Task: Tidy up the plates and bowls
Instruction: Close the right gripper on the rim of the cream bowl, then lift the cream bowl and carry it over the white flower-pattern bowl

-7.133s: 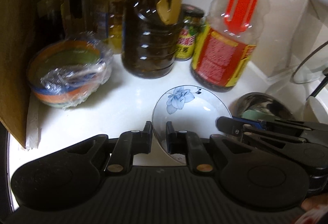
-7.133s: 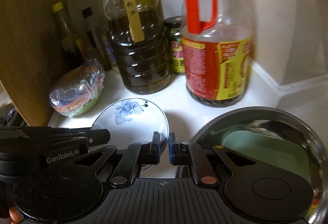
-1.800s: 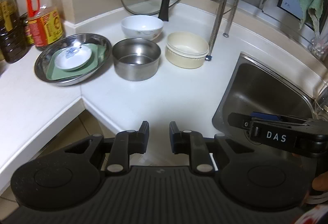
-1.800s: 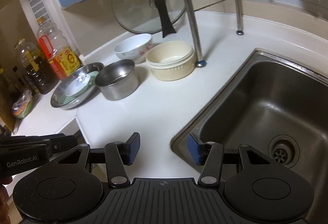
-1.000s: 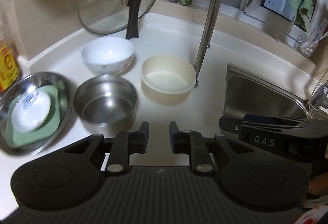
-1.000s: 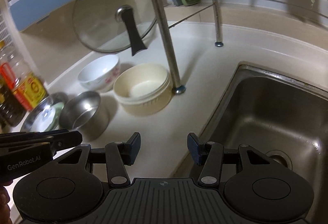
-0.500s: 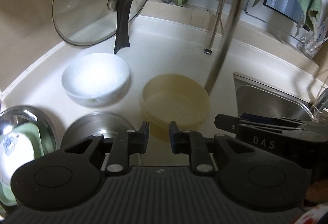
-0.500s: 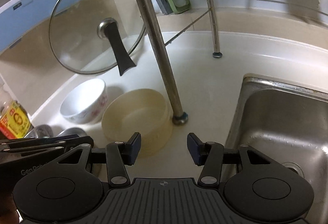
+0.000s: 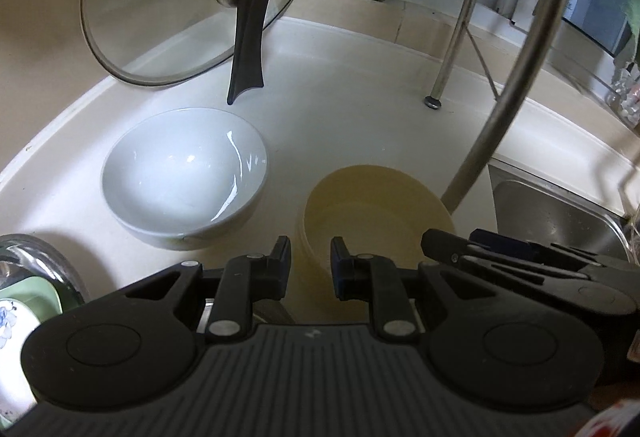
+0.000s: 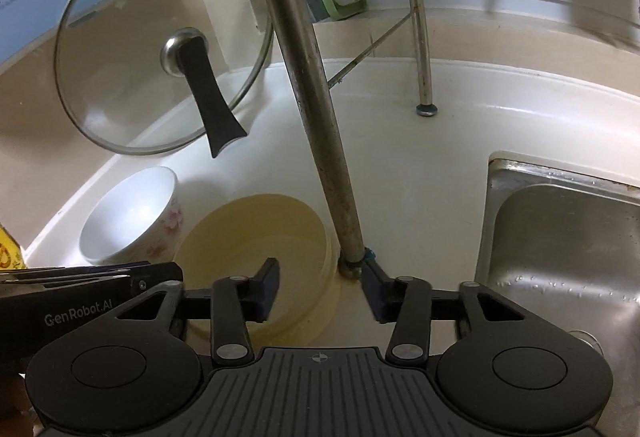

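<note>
A cream bowl stands on the white counter beside a white bowl that has pink flowers on its outside. My left gripper hovers at the cream bowl's near left rim, its jaws a narrow gap apart and pressing on nothing. My right gripper straddles the cream bowl's right wall, one finger over the inside and one outside by the pole's foot. Its jaws are closing and the pads are still clear of the wall.
A glass lid leans on the wall behind the bowls. A steel rack pole stands right against the cream bowl. The sink lies to the right. At far left a steel basin holds a green plate and a small flowered dish.
Both grippers have moved forward and a little down onto the cream bowl, which now sits at their fingertips. The right jaws have narrowed; the left gap is unchanged.
</note>
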Demonstrator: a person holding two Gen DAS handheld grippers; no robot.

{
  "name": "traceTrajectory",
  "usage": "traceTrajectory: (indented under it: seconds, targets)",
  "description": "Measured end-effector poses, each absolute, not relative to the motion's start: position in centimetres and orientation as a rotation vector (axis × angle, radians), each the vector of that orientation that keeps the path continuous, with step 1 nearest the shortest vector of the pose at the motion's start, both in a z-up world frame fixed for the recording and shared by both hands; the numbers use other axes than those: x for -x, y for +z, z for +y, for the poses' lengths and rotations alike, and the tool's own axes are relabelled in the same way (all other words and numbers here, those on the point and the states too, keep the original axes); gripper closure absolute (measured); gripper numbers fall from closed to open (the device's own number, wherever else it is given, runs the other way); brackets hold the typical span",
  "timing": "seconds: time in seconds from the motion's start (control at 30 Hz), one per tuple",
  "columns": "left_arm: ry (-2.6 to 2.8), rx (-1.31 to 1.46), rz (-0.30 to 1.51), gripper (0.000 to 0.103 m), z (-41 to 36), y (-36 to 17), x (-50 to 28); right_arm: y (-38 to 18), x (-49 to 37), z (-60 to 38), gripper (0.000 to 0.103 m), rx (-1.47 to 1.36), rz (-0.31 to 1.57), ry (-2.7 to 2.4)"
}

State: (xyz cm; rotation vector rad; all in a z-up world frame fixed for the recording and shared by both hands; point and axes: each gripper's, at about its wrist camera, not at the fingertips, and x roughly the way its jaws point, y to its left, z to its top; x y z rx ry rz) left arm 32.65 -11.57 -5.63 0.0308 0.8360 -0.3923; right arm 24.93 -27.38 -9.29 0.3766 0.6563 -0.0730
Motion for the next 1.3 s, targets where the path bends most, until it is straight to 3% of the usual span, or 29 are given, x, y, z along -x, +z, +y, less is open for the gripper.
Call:
traceTrajectory:
  seconds: [0.23, 0.4, 0.7, 1.3]
  targets:
    - [-0.383, -0.038, 0.872, 0.085, -12.2, -6.6, -34.1, -10.2, -26.0, -27.3, 0.072, -0.373, 0.667, -0.095]
    - [-0.392, -0.031, 0.907, 0.085, -12.4, -7.4, -35.0, -10.5, -26.2, -27.2, 0.086, -0.372, 0.664, -0.092]
    - [-0.409, -0.029, 0.884, 0.086, -12.0, -7.0, -34.7, -10.0, -26.0, -26.9, 0.087, -0.360, 0.659, -0.094]
    - [-0.375, 0.039, 0.748, 0.086, -8.0, -1.5, -33.1, -3.5, -26.1, -24.4, 0.087, -0.310, 0.565, -0.007]
